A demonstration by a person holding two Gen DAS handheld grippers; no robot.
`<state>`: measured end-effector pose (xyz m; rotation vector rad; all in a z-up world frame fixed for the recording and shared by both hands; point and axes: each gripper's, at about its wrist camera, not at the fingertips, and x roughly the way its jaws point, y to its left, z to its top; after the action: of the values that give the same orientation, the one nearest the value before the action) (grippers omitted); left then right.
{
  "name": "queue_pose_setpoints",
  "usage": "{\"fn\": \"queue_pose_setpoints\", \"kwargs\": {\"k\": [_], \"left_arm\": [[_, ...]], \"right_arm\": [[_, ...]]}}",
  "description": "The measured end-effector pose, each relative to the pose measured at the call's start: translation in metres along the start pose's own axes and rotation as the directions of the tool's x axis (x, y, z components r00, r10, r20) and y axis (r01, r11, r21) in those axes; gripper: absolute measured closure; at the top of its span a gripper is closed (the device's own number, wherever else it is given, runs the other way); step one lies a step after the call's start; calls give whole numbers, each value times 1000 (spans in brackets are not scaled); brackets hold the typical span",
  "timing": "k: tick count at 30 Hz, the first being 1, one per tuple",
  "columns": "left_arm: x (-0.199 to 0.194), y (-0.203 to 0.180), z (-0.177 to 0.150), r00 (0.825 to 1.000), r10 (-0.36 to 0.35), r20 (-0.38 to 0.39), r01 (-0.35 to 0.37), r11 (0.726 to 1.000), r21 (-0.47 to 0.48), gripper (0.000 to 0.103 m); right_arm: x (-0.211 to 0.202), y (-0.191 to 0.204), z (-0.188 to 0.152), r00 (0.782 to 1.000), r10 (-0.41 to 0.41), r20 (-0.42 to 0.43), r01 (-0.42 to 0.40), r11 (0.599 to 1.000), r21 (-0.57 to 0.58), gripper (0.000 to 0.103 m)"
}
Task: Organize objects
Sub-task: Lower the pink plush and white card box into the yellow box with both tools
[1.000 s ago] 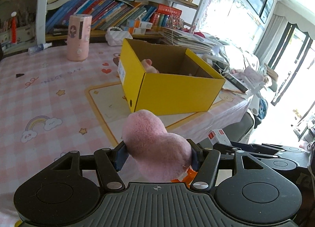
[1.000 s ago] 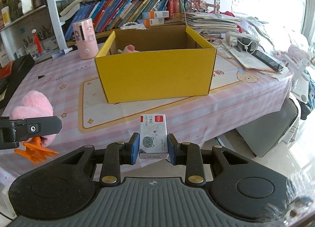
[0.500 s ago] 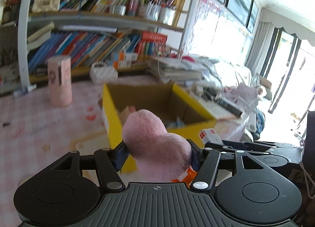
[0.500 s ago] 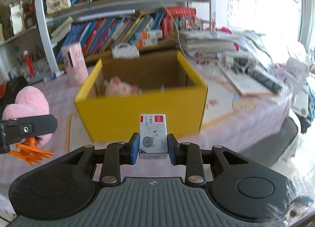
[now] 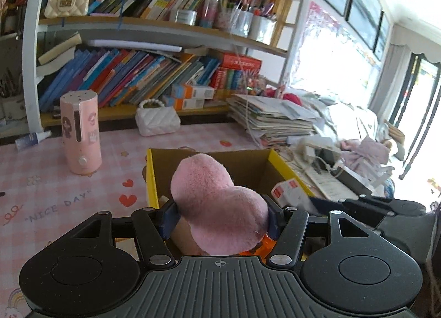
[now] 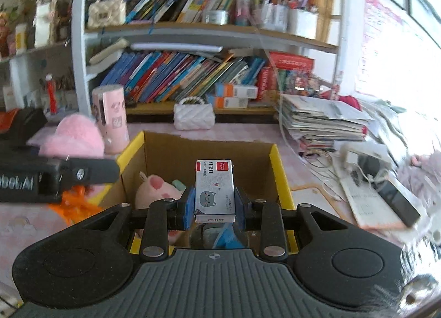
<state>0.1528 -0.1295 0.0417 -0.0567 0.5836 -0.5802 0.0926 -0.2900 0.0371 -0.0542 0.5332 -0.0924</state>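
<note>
My left gripper [image 5: 220, 220] is shut on a pink plush toy [image 5: 217, 205] with orange feet, held over the near left part of the open yellow cardboard box [image 5: 152, 177]. My right gripper [image 6: 214, 205] is shut on a small white staple box [image 6: 215, 189] with a cat picture, held above the box's inside [image 6: 278, 171]. A pink pig plush [image 6: 154, 188] lies in the box. The left gripper and its pink toy [image 6: 71, 138] show at the left of the right wrist view. The staple box [image 5: 286, 194] shows in the left wrist view.
A pink cylinder humidifier [image 5: 80, 136] and a white quilted purse [image 5: 157, 120] stand on the pink checked tablecloth [image 5: 55, 194] behind the box. A stack of papers [image 5: 273, 122], cables and a black device [image 6: 394, 196] lie right. A bookshelf [image 5: 132, 75] lines the back.
Both grippers have risen and moved forward with their objects, from in front of the table edge to over the yellow box. The box's inside has come into view below them.
</note>
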Motion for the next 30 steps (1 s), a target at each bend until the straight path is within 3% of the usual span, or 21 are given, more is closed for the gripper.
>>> {"fn": "queue_pose_setpoints", "kwargs": {"k": [8, 15, 23, 30], "left_arm": [[40, -7, 4, 998, 48, -40, -48, 999, 1, 42], [72, -13, 4, 994, 62, -95, -62, 998, 1, 42], [98, -15, 0, 984, 78, -161, -79, 997, 4, 42], [110, -17, -6, 975, 90, -202, -90, 996, 10, 42]], "right_arm": [[49, -7, -8, 989, 90, -119, -104, 988, -118, 75], [72, -12, -9, 977, 140, -159, -167, 970, -175, 75], [96, -23, -7, 949, 201, -244, -234, 966, -113, 75], [104, -27, -8, 937, 223, -269, -260, 959, -110, 75]]}}
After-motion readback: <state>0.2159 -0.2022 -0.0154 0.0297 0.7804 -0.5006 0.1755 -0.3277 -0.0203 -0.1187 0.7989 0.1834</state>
